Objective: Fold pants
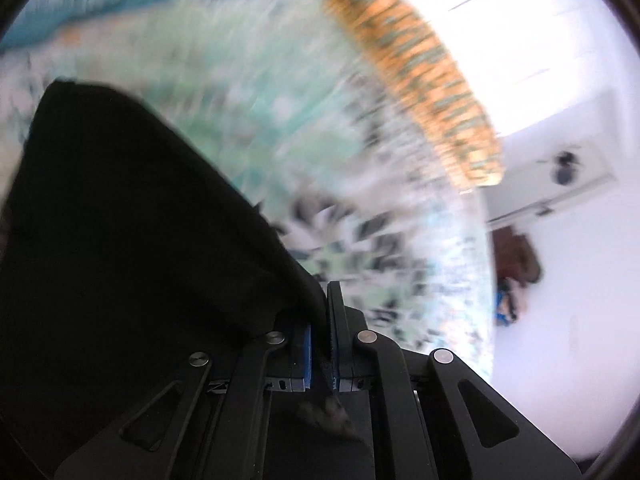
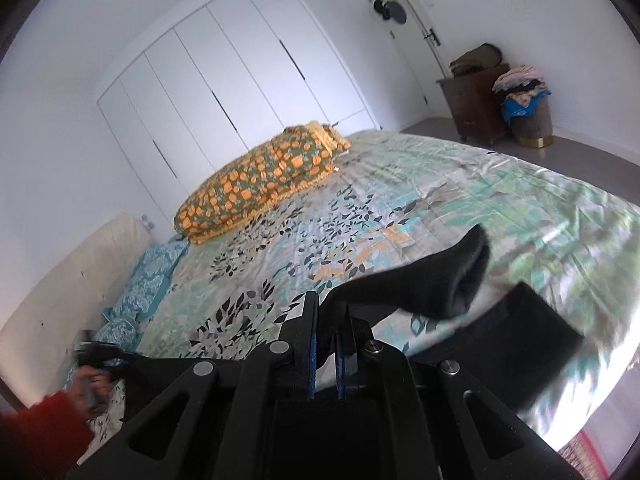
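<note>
The pants point(image 1: 132, 216) are black. In the left wrist view, which is motion-blurred, they hang in a wide sheet to the left, and my left gripper point(image 1: 322, 312) is shut on their edge. In the right wrist view my right gripper point(image 2: 328, 320) is shut on the black pants point(image 2: 424, 280); a leg end lifts off the bed to the right, its open cuff showing. More black cloth lies on the bedspread point(image 2: 520, 192) to the lower right. My left gripper also shows at the far left of the right wrist view point(image 2: 94, 354), held by a hand in a red sleeve.
An orange-patterned pillow point(image 2: 260, 184) lies at the far side of the bed and also shows in the left wrist view point(image 1: 424, 80). Blue pillows point(image 2: 148, 280) sit by the cream headboard point(image 2: 60, 276). A white wardrobe point(image 2: 224, 80), a dark dresser point(image 2: 472, 104) and a laundry basket point(image 2: 528, 112) stand beyond.
</note>
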`<action>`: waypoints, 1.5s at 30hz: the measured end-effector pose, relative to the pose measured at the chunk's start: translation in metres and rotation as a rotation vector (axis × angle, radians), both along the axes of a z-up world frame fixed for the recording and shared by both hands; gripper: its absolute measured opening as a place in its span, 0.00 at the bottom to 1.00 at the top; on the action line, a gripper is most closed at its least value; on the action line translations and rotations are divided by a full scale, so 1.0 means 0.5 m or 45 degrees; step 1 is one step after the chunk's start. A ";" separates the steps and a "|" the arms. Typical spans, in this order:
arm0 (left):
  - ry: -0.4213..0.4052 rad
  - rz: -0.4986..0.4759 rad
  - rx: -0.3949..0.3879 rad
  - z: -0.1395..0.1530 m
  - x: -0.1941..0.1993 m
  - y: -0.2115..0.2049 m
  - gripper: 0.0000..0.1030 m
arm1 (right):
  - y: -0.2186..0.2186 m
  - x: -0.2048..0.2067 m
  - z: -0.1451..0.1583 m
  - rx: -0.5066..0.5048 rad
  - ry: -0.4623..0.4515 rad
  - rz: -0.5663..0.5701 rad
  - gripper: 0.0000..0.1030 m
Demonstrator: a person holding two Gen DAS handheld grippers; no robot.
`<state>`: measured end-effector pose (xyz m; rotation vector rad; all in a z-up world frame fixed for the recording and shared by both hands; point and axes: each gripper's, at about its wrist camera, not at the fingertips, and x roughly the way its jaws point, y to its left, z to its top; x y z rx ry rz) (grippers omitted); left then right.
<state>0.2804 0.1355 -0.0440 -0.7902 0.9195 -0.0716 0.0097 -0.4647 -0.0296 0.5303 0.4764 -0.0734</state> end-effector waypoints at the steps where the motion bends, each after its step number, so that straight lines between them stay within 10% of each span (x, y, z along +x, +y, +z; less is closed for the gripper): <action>1: -0.063 -0.010 0.047 0.035 -0.051 0.002 0.06 | -0.016 0.014 -0.004 0.017 0.032 0.012 0.07; 4: -0.121 -0.046 0.187 0.054 -0.219 -0.006 0.09 | -0.068 0.055 -0.054 0.037 0.271 0.002 0.07; 8: 0.150 -0.166 0.279 -0.110 -0.355 -0.057 0.09 | -0.114 0.118 -0.209 -0.014 0.829 0.022 0.07; 11: 0.290 -0.217 0.218 -0.192 -0.380 -0.084 0.08 | -0.127 0.124 -0.257 -0.023 0.985 0.046 0.07; 18: 0.252 -0.288 0.232 -0.175 -0.347 -0.114 0.08 | -0.183 0.077 -0.282 0.141 0.959 0.000 0.10; 21: 0.268 -0.294 0.226 -0.191 -0.345 -0.113 0.08 | -0.199 0.065 -0.280 0.258 0.881 -0.042 0.24; 24: 0.269 -0.288 0.204 -0.189 -0.361 -0.101 0.08 | -0.222 0.052 -0.278 0.356 0.792 -0.083 0.64; 27: 0.260 -0.288 0.202 -0.193 -0.364 -0.105 0.08 | -0.255 0.032 -0.282 0.493 0.675 -0.174 0.66; 30: 0.259 -0.298 0.215 -0.199 -0.370 -0.105 0.08 | -0.276 0.021 -0.299 0.599 0.649 -0.247 0.61; 32: 0.263 -0.300 0.216 -0.201 -0.372 -0.104 0.08 | -0.280 0.020 -0.297 0.551 0.679 -0.286 0.05; 39: 0.222 -0.394 0.190 -0.177 -0.387 -0.129 0.08 | -0.265 0.056 -0.236 0.037 0.849 -0.262 0.05; 45: 0.260 -0.436 0.216 -0.188 -0.385 -0.151 0.08 | -0.273 0.056 -0.241 -0.010 0.920 -0.321 0.05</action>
